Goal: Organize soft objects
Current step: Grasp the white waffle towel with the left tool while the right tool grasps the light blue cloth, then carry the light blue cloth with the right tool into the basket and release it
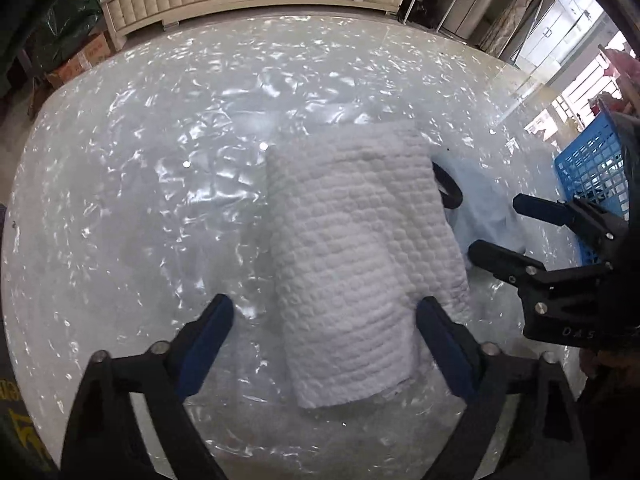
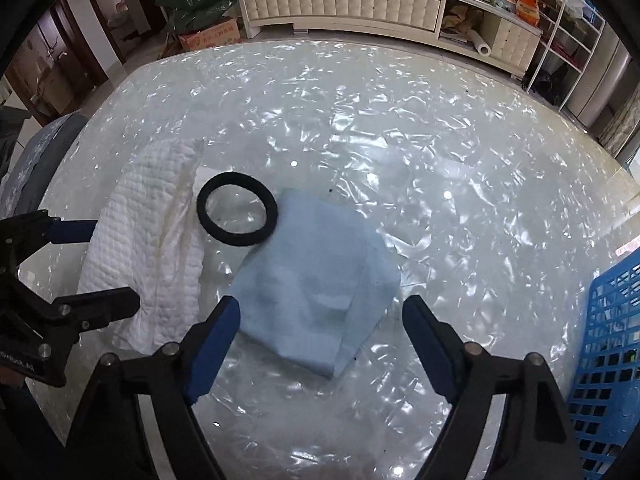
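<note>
Shiny surface (image 2: 440, 128), both sets of fingers apart over white towel (image 1: 360, 240) and blue cloth (image 2: 316, 280), gripping nothing.

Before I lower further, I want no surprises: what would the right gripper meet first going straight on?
Most likely the light blue cloth, lying between the open jaws of the right gripper; depth is hard to judge.

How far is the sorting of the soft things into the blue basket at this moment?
Done: nothing visibly; what lies inside the blue plastic lattice basket cannot be told. In hand: nothing held; the open left gripper straddles the folded white waffle-textured towel, the open right gripper straddles the folded light blue cloth. Left: both cloths and the black fabric ring lie on the table.
</note>
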### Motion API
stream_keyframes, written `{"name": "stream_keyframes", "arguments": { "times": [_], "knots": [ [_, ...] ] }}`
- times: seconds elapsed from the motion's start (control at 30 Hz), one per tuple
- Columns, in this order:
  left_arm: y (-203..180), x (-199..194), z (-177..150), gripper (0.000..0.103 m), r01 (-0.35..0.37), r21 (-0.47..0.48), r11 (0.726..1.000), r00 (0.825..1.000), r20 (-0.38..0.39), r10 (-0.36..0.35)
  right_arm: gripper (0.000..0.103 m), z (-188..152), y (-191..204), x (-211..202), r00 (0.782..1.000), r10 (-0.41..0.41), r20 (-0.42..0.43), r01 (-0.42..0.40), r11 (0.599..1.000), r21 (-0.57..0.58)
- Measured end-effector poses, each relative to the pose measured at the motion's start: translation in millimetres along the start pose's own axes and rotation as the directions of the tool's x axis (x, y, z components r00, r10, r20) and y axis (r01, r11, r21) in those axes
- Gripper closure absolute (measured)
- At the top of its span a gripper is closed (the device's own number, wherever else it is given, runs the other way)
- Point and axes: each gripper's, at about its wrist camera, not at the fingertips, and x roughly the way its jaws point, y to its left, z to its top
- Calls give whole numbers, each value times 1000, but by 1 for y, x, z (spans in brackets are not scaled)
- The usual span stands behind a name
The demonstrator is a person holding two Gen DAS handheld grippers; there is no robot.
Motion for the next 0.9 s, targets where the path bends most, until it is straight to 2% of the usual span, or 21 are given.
{"name": "stream_keyframes", "arguments": {
  "times": [0.07,0.1,0.2,0.27,0.33,0.37,0.4,0.47,0.53,0.7,0.9],
  "knots": [
    [-13,-1,5,46,30,3,1000,1000,8,-30,21,0,0,1,1000,0,5,0,1000,2],
    [-16,-1,5,53,57,-1,998,998,6,-57,22,-1,0,1,1000,0,7,0,1000,-1],
    [-24,1,10,58,40,8,999,999,13,-40,31,-4,6,0,999,-19,26,20,999,-36],
    [-26,1,11,68,43,-1,999,999,18,-43,55,-9,8,-4,999,-1,44,4,999,-53],
    [-26,-2,9,80,34,-12,999,999,29,-33,68,-11,12,-6,999,18,50,-15,998,-62],
    [-25,-4,9,84,28,-12,1000,999,35,-27,70,-11,14,-6,999,16,51,-13,998,-62],
    [-26,-6,8,85,21,-9,1000,999,42,-21,74,-11,14,-6,998,20,52,-17,998,-56],
    [-30,-8,4,87,8,-15,1000,998,56,-7,92,-14,8,-8,998,28,58,-26,999,-32],
    [-34,-7,3,88,-12,-5,1000,998,65,12,95,-15,-3,-11,996,64,55,-65,998,6],
    [-44,-17,1,90,-10,2,1000,996,91,10,97,-24,-10,-20,995,82,59,-84,996,29],
    [-49,-45,-14,90,-36,-2,999,990,134,36,97,-29,-19,-41,993,84,84,-87,996,33]
  ]
}}
